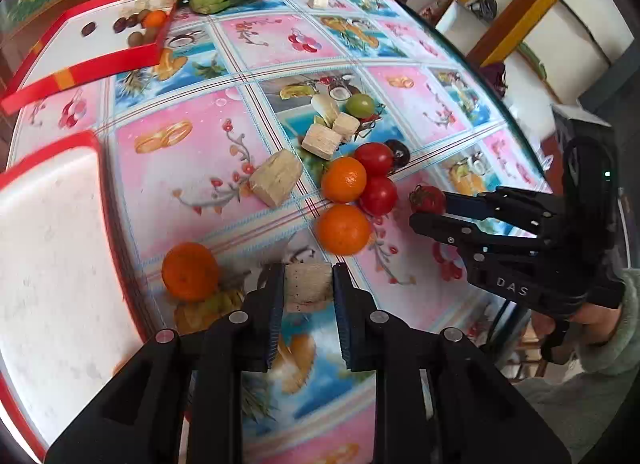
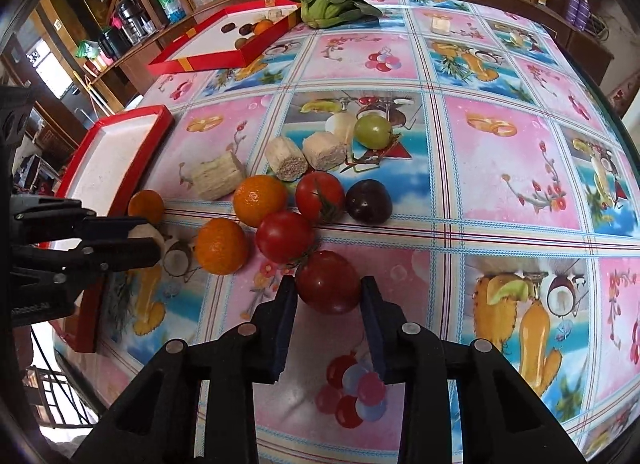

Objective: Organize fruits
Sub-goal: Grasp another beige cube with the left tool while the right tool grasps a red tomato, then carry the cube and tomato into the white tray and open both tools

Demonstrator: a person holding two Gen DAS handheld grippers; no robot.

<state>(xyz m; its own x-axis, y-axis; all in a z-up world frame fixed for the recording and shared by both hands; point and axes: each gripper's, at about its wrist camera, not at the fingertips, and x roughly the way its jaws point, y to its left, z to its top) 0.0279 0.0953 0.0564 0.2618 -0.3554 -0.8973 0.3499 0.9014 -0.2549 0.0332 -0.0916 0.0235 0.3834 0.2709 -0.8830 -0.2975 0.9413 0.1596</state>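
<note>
Bright fruit pictures cover my table (image 2: 500,168). My left gripper (image 1: 309,284) squeezes a pale chunk (image 1: 308,287) beside the near red tray (image 1: 48,224). My right gripper (image 2: 329,289) has a tomato (image 2: 328,282) between its fingers, both touching it. Oranges (image 2: 260,200) lie close by.

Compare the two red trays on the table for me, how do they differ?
The near red tray looks empty, showing only its white floor; the far red tray holds several small fruits, an orange one and some dark ones, bunched at its far end. The near tray sits at the table's edge beside the left tool; the far tray lies further back, next to the leafy green vegetable. Both have red rims and white insides.
</note>
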